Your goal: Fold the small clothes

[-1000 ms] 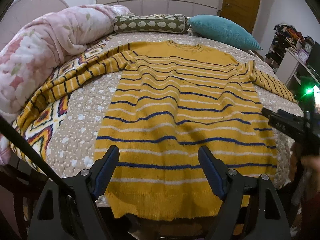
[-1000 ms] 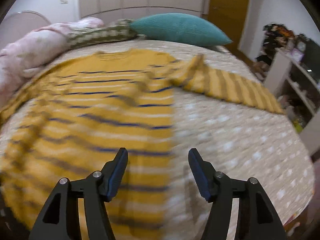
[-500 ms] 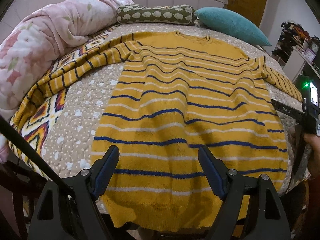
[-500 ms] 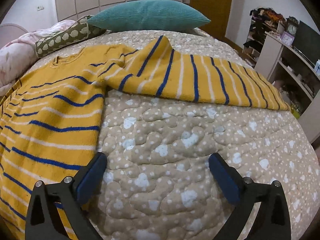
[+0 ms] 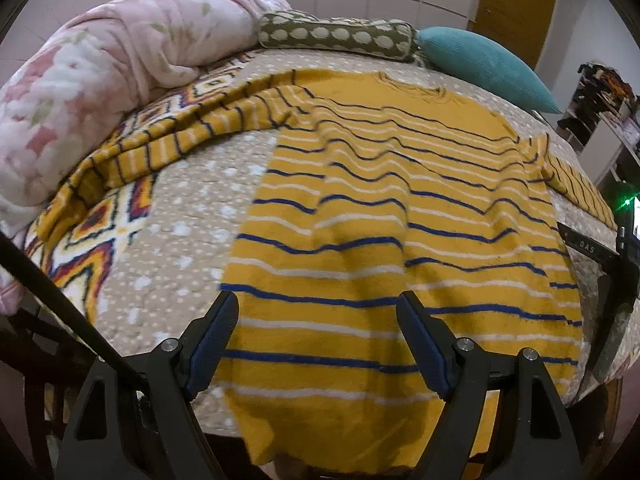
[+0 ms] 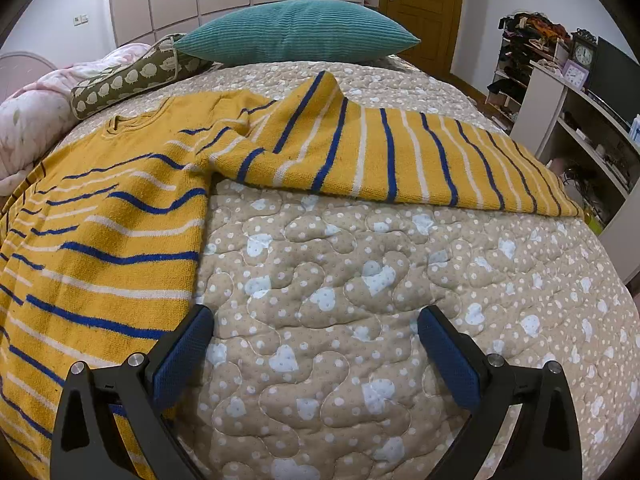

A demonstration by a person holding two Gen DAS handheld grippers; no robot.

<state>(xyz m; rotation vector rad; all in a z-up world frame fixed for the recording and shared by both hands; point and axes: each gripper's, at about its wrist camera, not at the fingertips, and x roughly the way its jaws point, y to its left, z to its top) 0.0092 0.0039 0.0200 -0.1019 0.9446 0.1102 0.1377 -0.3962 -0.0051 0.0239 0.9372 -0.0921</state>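
On the bed point(image 6: 360, 320), left to right: a pink floral comforter point(image 5: 100, 80) bunched along the left edge, with a patterned blanket point(image 5: 92, 232) of zigzag motifs lying beside it on the beige quilted cover. Next, a yellow sweater point(image 5: 380, 220) with blue and white stripes, spread flat, neck toward the headboard and hem hanging over the near edge of the bed. Its left sleeve point(image 5: 180, 136) stretches out across the patterned blanket; its right sleeve point(image 6: 400, 152) extends sideways over the quilt toward the right edge of the bed, with a raised fold near the shoulder. At the head of the bed, an olive bolster point(image 5: 336, 38) with pale spots, touching a teal cushion point(image 5: 480, 64) to its right. Right of the bed, white shelving point(image 6: 568, 120) carrying clocks and small items.

Left claw point(image 5: 318, 344): released, jaws wide apart, poised above the lower part of the sweater near its hem, gripping nothing; whether the tips touch the cloth cannot be told. Right claw point(image 6: 316, 356): released, jaws spread wide over bare quilt just right of the sweater's side seam, the left finger point(image 6: 182, 356) overlapping the sweater's edge in the right wrist view, grasping nothing. In the left wrist view the right claw's body appears at the far right edge, beside the sweater
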